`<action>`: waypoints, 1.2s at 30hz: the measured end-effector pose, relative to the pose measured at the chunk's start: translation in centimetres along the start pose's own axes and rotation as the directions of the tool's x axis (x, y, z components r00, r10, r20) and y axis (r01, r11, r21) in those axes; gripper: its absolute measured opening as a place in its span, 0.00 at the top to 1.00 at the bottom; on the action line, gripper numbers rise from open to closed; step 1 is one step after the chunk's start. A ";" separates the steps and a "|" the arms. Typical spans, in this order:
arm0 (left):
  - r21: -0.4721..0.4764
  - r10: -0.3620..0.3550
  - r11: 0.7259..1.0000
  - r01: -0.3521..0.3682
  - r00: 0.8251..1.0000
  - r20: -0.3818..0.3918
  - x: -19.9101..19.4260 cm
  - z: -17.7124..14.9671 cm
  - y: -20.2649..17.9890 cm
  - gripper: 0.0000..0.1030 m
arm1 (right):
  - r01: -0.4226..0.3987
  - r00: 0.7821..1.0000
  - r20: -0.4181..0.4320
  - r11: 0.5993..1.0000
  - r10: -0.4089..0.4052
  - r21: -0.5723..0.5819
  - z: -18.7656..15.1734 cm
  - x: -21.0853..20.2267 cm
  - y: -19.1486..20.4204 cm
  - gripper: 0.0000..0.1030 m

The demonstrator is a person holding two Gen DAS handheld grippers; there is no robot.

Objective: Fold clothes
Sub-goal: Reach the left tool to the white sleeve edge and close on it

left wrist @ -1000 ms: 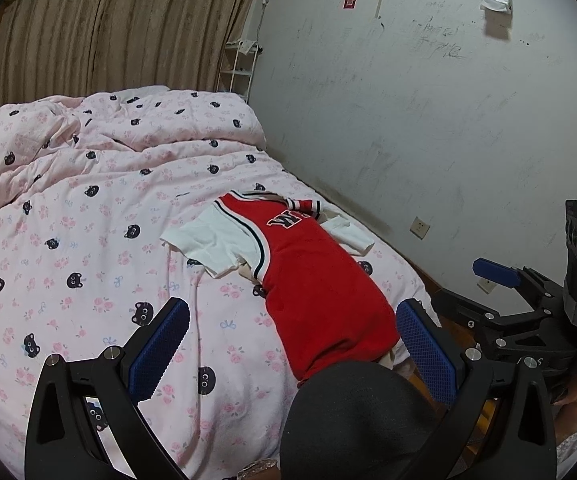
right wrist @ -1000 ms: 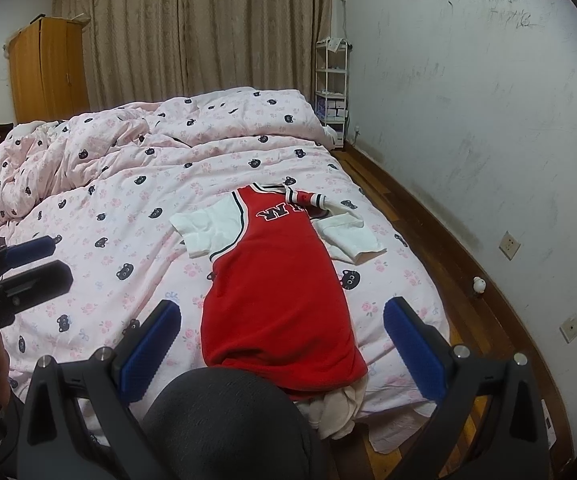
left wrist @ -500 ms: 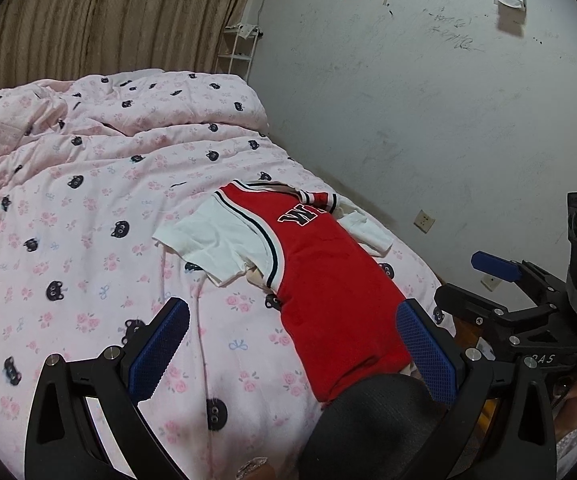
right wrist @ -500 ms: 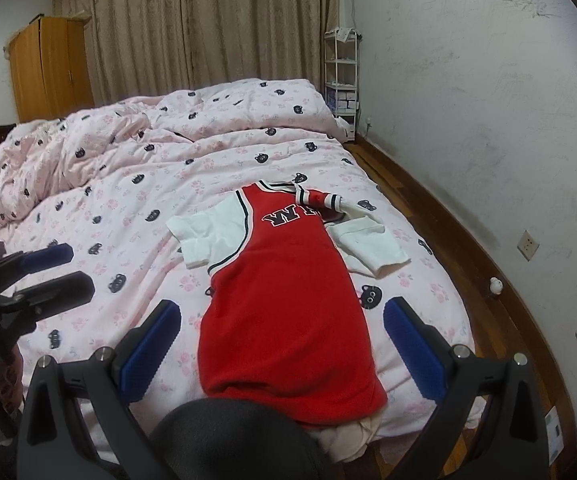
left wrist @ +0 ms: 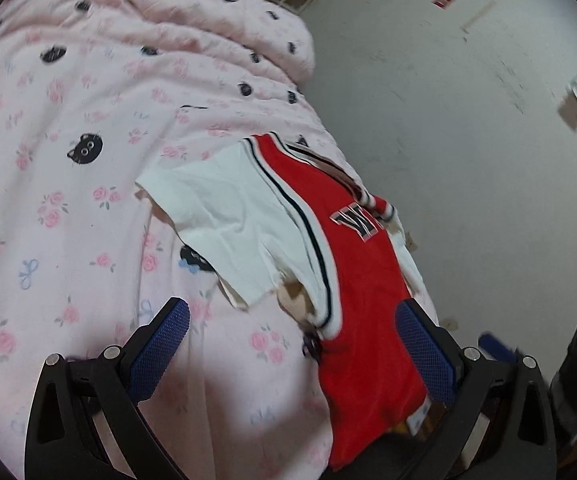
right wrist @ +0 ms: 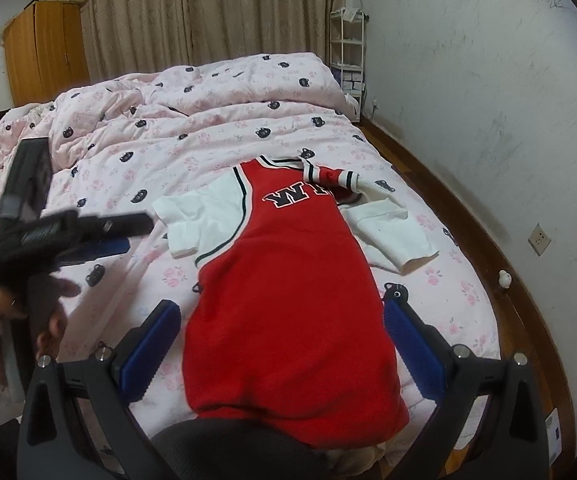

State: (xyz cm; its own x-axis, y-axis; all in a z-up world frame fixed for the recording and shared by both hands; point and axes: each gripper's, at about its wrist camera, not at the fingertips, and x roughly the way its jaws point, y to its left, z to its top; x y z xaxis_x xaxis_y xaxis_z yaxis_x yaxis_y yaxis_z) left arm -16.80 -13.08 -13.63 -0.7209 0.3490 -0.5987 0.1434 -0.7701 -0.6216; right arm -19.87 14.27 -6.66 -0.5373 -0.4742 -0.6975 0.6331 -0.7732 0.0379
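A red jersey with white sleeves (right wrist: 288, 280) lies flat and lengthwise on the pink duvet, collar toward the far end, hem hanging near the bed's foot. In the left wrist view the jersey (left wrist: 352, 280) shows its left white sleeve (left wrist: 224, 224) spread out, with a beige layer peeking from under it. My left gripper (left wrist: 292, 344) hovers open just short of that sleeve and the armhole. My right gripper (right wrist: 282, 340) stands open above the jersey's lower body, nothing between its pads. The left gripper (right wrist: 100, 236) also appears at the left of the right wrist view, held by a hand.
The pink duvet (right wrist: 208, 128) with black cat prints covers the bed, bunched at the far end. A white wall (right wrist: 488, 80) and wooden floor strip (right wrist: 468, 220) run along the right. A wooden wardrobe (right wrist: 44, 52), curtains and a white shelf rack (right wrist: 348, 52) stand at the back.
Both grippers have moved forward over the bed toward the jersey. The left one has swung in close to the left sleeve; its view is blurred by motion.
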 end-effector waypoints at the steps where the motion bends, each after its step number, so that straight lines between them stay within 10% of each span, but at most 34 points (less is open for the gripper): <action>1: -0.027 -0.012 1.000 0.012 1.000 0.003 0.5 0.4 0.6 0.02 | 0.000 1.000 -0.004 1.000 0.000 0.002 0.0 0.2 -0.2 0.00; 15: -0.121 -0.002 0.993 0.005 1.000 0.024 4.9 4.3 5.3 0.21 | 0.002 0.998 -0.055 1.000 -0.001 0.026 0.7 3.8 -1.8 0.00; 25: -0.128 0.003 0.992 0.000 1.000 0.021 6.0 5.1 5.8 0.94 | 0.005 0.997 -0.072 1.000 -0.003 0.028 1.0 4.9 -2.1 0.00; 36: -0.051 0.047 0.998 -0.036 0.972 0.229 -1.8 7.1 2.4 0.96 | -0.002 0.999 -0.052 1.000 0.002 -0.011 1.5 3.6 -0.5 0.00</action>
State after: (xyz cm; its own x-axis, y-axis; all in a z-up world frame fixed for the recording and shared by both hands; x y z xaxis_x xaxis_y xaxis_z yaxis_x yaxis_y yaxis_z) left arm -19.97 -19.36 -10.42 -0.8494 0.1814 -0.4956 0.2037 -0.7536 -0.6249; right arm -22.96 12.34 -8.16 -0.5063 -0.4530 -0.7338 0.6402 -0.7675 0.0321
